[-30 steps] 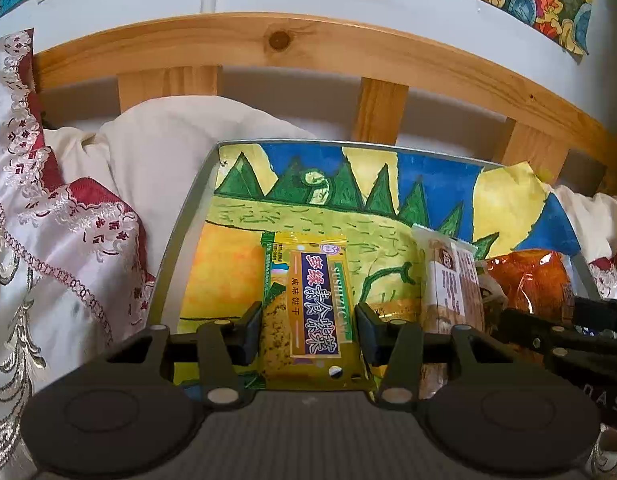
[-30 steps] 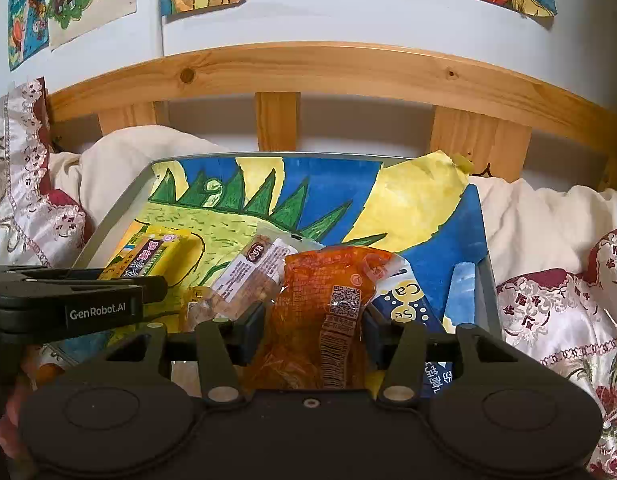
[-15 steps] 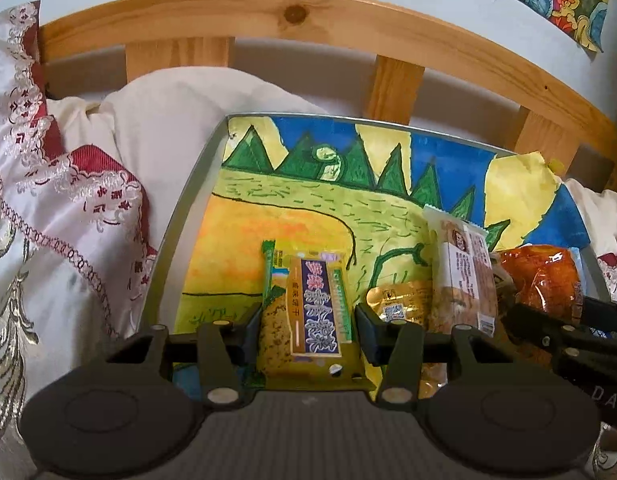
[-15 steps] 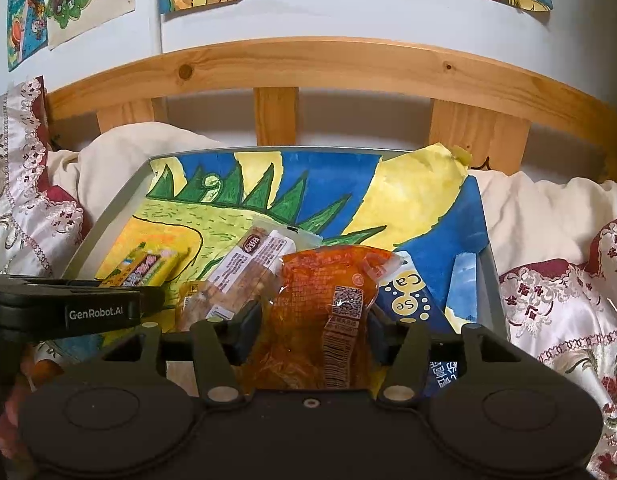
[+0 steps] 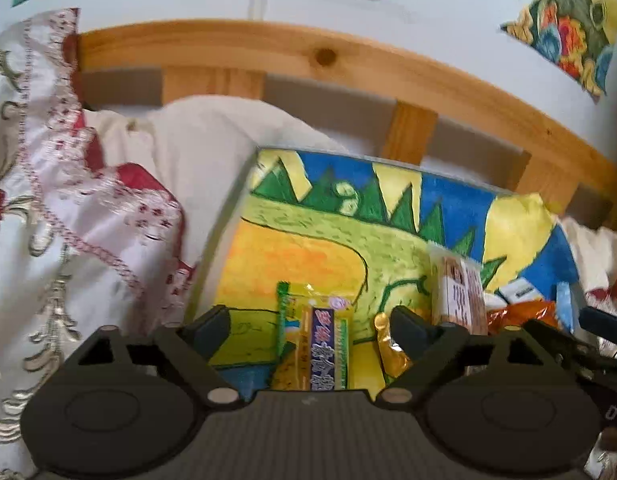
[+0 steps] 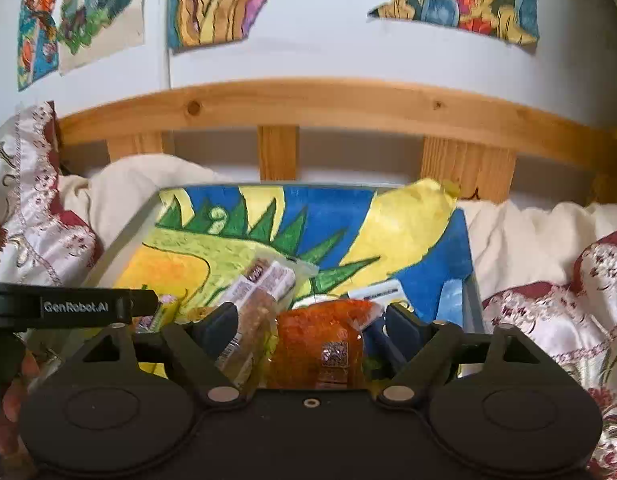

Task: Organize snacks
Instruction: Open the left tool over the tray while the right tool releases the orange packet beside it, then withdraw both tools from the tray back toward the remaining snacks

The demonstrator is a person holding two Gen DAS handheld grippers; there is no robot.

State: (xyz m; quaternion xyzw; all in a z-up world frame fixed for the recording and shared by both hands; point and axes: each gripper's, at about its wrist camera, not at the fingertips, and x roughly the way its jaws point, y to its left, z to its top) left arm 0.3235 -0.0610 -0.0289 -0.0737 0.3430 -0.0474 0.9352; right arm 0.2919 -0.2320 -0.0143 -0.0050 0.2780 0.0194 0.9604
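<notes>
Left claw [image 5: 308,334]: jaws just sprung wide, your yellow biscuit pack [image 5: 314,344] lying loose between them on the painted tray [image 5: 228,216]. Right claw [image 6: 310,330]: likewise just opened around the orange snack bag [image 6: 320,344], right of the biscuit pack. Both light, crinkly, slippery, likely crushable; pinch across the sides.

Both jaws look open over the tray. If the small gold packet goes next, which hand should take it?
Left, probably. The gold packet lies right beside the left gripper, by its right-hand jaw, next to the yellow biscuit pack. The right gripper straddles the orange bag, further off.
</notes>
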